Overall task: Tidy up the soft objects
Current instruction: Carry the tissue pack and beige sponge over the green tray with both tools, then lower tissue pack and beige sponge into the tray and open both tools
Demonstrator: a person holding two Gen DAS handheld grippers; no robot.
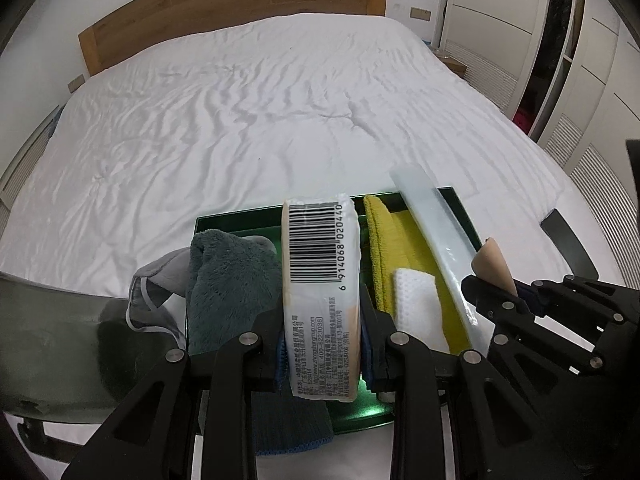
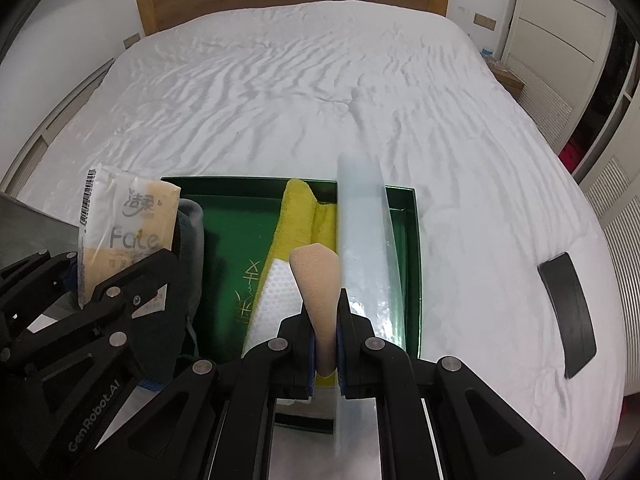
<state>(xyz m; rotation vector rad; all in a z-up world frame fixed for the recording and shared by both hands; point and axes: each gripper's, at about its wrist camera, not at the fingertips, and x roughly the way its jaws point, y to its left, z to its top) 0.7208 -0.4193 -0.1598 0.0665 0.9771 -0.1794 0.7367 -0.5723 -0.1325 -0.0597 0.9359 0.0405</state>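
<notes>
Left tongs [image 1: 322, 344] clamped tight on an upright tissue pack [image 1: 320, 280], poised over the green tray [image 1: 236, 222] between the grey plush cloth [image 1: 228, 284] at nine o'clock and the yellow towel [image 1: 380, 248] at three. Right tongs [image 2: 325, 344] pinched shut on a beige sponge [image 2: 316, 280], just beside a pale translucent strip [image 2: 362, 240], possibly a lid, leaning across the tray's right wall.

Risks, judged: pack slipping from a narrow pinch, tipping onto the plush cloth; sponge knocking the leaning strip loose; tongs colliding, so close together; tray rocking on the soft bedding.

Beyond: white rumpled bed [image 2: 280, 100], black flat object [image 2: 568, 312] at three o'clock, wooden headboard [image 1: 224, 4] at twelve, white wardrobe doors [image 1: 500, 12] at two.
</notes>
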